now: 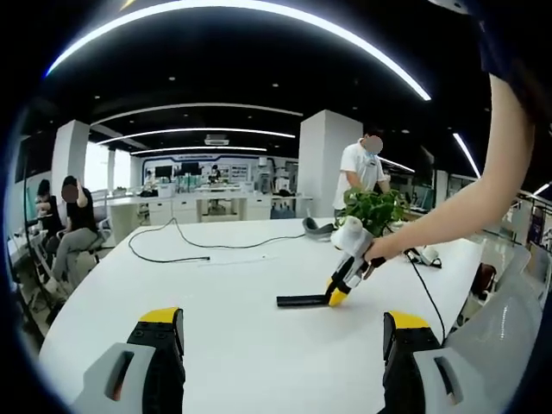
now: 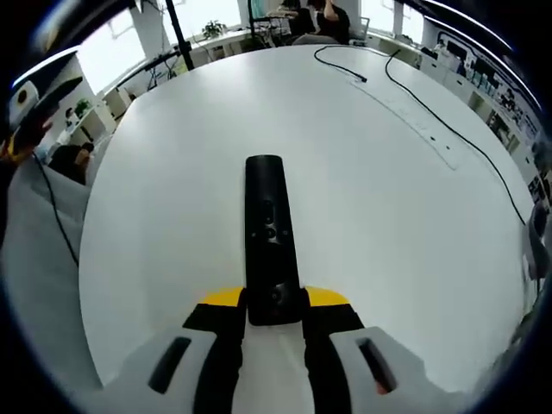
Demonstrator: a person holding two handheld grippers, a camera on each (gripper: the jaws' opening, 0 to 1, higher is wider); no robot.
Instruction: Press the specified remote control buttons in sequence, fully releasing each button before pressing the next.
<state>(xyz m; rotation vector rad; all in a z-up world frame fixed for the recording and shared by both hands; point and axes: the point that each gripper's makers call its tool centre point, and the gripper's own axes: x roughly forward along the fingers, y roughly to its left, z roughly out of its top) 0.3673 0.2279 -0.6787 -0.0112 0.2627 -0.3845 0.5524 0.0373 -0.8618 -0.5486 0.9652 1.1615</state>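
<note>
Remote: we see the slim black plastic remote control (image 2: 272, 250) flat on the white round desk (image 2: 155, 216).
Right tongs (image 2: 274, 315): clamped around its near end.
Left tongs (image 1: 285, 332): wide apart, empty.
Handling: we judge it light, rigid, slippery; grip the sides.

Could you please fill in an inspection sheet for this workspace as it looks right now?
Surface: white table, mostly bare.
Job's things: black remote control lying flat on the table, its near end between the right gripper's jaws.
Clutter: potted plant at the table's far edge.
Grippers: right gripper closed on the remote's sides; left gripper open, holding nothing, above the table.
Cables: black cable looping across the far side of the table; another cable near the person's hand.
Surroundings: open office with desks, pillars and ceiling light strips; people sitting and standing beyond the table.
</note>
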